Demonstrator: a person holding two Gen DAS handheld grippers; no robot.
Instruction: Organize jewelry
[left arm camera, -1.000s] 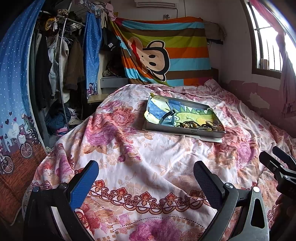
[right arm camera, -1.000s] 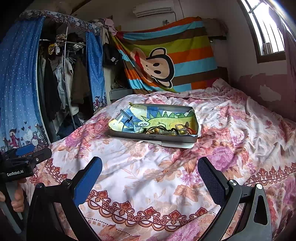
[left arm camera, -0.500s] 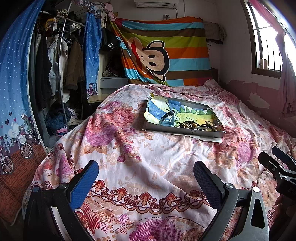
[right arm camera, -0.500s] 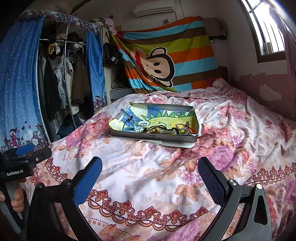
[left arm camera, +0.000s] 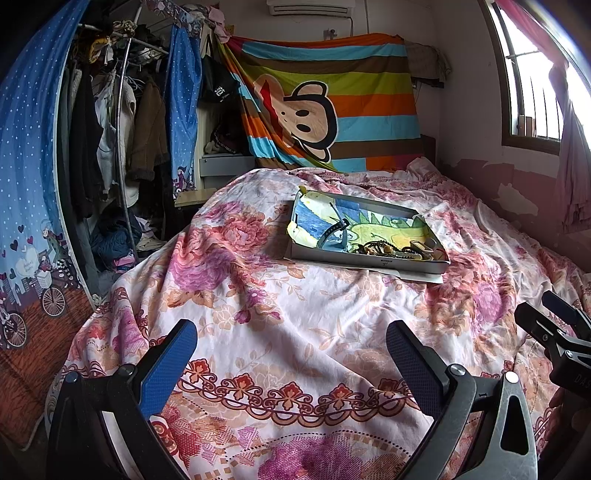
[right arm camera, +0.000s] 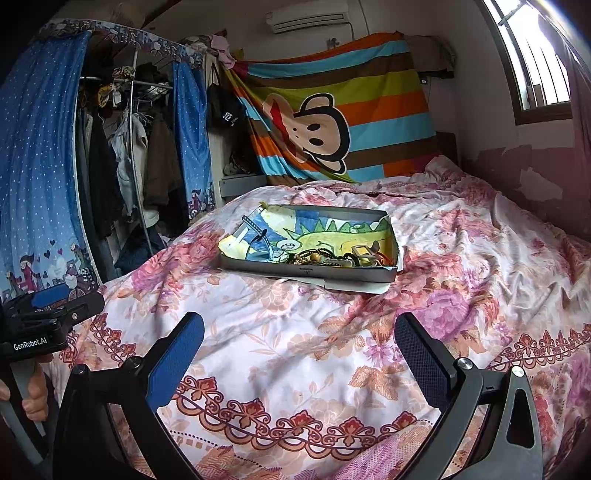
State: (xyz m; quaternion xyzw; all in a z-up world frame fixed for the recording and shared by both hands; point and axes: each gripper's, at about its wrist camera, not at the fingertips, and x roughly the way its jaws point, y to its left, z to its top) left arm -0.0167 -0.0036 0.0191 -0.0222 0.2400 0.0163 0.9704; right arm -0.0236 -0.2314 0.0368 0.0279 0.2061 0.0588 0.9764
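While hovering low over the bed [left arm camera: 295,332], both grippers [left arm camera: 291,354] [right arm camera: 299,347] empty with jaws spread wide, well short of the jewelry [right arm camera: 325,256] tray [right arm camera: 310,271].

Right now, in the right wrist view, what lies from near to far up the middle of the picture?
Right gripper, open → floral bedspread → shallow box with tangled jewelry → striped monkey blanket → air conditioner.

Bed [left arm camera: 295,325], covered by a rumpled pink floral sheet [right arm camera: 461,266]. On the sheet: one shallow grey tray [left arm camera: 369,259] resting on a white paper [left arm camera: 417,275] at the tray's near edge.
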